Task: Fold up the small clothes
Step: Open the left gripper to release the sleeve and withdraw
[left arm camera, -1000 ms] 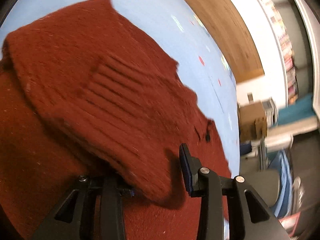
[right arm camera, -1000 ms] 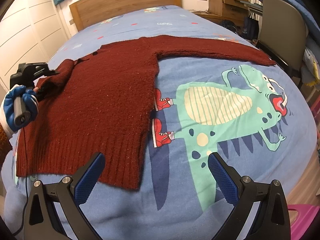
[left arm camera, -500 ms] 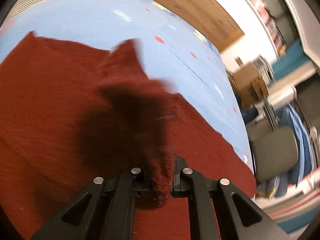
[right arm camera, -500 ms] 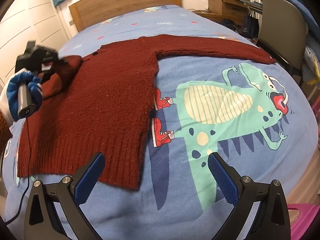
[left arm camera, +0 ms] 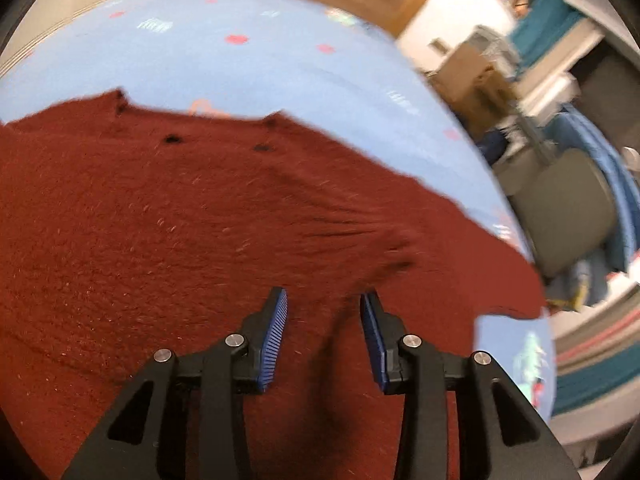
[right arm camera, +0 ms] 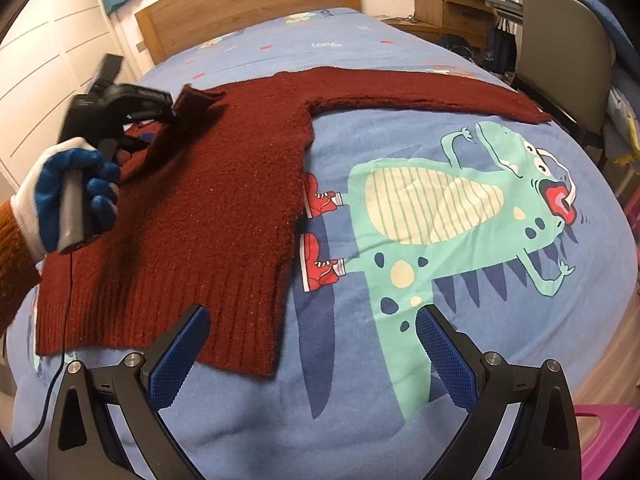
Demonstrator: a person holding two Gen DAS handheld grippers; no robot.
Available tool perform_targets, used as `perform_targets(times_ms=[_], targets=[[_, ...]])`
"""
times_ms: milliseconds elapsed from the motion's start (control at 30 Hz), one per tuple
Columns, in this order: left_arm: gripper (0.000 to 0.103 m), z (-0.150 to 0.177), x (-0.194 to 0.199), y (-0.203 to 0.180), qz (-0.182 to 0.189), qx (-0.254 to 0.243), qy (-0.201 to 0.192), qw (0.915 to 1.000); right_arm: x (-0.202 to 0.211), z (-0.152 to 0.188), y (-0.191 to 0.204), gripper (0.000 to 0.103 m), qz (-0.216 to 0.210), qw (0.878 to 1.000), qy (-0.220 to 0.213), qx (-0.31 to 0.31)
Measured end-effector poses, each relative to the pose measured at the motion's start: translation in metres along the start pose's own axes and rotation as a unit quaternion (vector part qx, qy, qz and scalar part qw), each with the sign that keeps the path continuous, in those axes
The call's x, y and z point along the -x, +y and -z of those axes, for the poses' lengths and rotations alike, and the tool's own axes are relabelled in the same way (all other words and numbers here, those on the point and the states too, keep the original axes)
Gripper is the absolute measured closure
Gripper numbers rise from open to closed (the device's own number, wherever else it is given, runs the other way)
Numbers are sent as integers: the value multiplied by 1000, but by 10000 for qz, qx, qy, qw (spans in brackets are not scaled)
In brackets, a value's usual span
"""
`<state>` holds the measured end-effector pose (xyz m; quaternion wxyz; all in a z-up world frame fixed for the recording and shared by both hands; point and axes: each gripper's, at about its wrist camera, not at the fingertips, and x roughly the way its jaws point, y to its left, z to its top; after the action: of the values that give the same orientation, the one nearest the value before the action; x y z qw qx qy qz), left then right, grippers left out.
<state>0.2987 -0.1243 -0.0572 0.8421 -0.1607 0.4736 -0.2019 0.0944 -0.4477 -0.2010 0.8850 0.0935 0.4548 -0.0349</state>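
A dark red knitted sweater (right arm camera: 224,208) lies flat on the bed, one sleeve (right arm camera: 432,88) stretched out to the right. It fills the left wrist view (left arm camera: 200,220). My left gripper (left arm camera: 324,320) is open just above the sweater's body, nothing between its blue pads (left arm camera: 276,332). In the right wrist view the left gripper (right arm camera: 172,110) sits at the sweater's left shoulder, with the folded-in left sleeve's cuff (right arm camera: 196,98) at its tip. My right gripper (right arm camera: 308,352) is wide open and empty above the hem (right arm camera: 240,344).
The bed has a blue cover with a green dinosaur print (right arm camera: 460,208) and a wooden headboard (right arm camera: 248,8). A grey chair (right arm camera: 560,52) and a wooden cabinet (right arm camera: 448,0) stand to the right. A pink object (right arm camera: 604,440) lies at the lower right.
My left gripper carried the left sleeve up and inward over the sweater's body, then opened and let it go. The right gripper has not moved.
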Motion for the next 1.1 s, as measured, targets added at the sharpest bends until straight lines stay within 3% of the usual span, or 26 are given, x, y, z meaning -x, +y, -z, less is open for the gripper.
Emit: perform_targets(times_ms=[67,167,300,400,467,567,733,933,1100], targets=[[61,0,14,2,103,32,-258,9996,0,0,1,1,-7,10000,6,8],[60,-18,19,12,-84,182,-554,9983,1,0,1,1,-8,10000,-11,21],[60,-15,5,17,-434,309,-379,9979,1,0,0,1,-7,10000,-20,-8],[60,-5,-16,21,-624,289,44,9976,1,0,0,1,-4,10000,-11,-5],[58,2,-18,13,-861,36,10,9963,1,0,1,1,5,10000,-9,19],[45,2,-23,-2,-948,-101,-4,9954,1,-1,2,1,21,10000,-7,22],[45,5,-25,-20,-1173,-586,-168,9912,1,-2,3,1,45,10000,10,32],[45,-7,-3,24,-1878,-326,-658,9794,0,-1,4,1,71,10000,15,58],[45,-10,25,96,-2624,248,-923,9602,0,-2,6,1,93,9999,10,86]])
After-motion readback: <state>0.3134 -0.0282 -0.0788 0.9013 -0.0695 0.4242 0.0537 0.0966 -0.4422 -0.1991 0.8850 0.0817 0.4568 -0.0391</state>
